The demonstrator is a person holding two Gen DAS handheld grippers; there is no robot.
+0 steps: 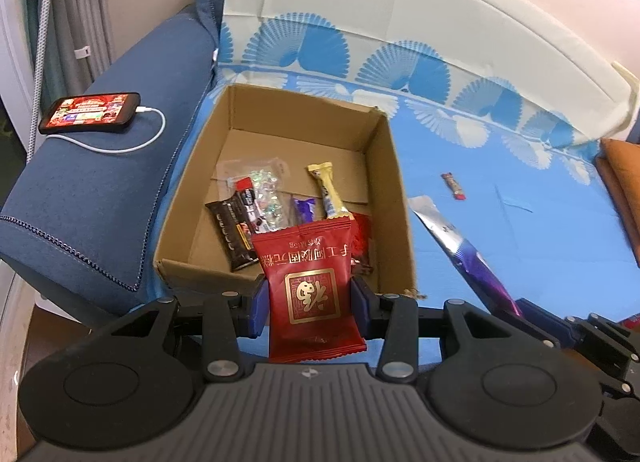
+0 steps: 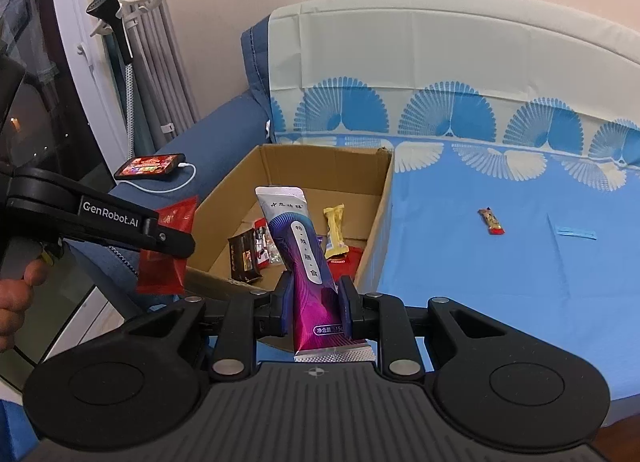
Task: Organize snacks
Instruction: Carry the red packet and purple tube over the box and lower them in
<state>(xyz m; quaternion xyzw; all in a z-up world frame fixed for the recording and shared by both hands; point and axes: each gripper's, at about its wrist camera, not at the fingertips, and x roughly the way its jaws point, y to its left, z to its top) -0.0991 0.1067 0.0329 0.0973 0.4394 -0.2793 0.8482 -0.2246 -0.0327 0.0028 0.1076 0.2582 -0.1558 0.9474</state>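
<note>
An open cardboard box (image 1: 394, 198) stands on a blue sheet and holds several snack packets, among them a yellow bar (image 1: 326, 192) and a dark brown bar (image 1: 234, 238). My left gripper (image 1: 308, 296) is shut on a red snack packet (image 1: 310, 286), held just over the box's near edge. My right gripper (image 2: 316, 304) is shut on a purple and silver stick packet (image 2: 308, 262), held upright at the box's (image 2: 378, 222) near right corner. The left gripper with its red packet (image 2: 166, 262) shows at the left of the right wrist view. A small red-brown candy (image 2: 491, 221) lies on the sheet right of the box; it also shows in the left wrist view (image 1: 453, 186).
A phone (image 1: 90, 112) on a white cable lies on the dark blue sofa arm (image 1: 100, 198) left of the box. The fan-patterned sheet (image 2: 500, 262) covers the seat and backrest. An orange cushion (image 1: 622, 170) sits far right. Curtains and a garment steamer (image 2: 116, 22) stand at left.
</note>
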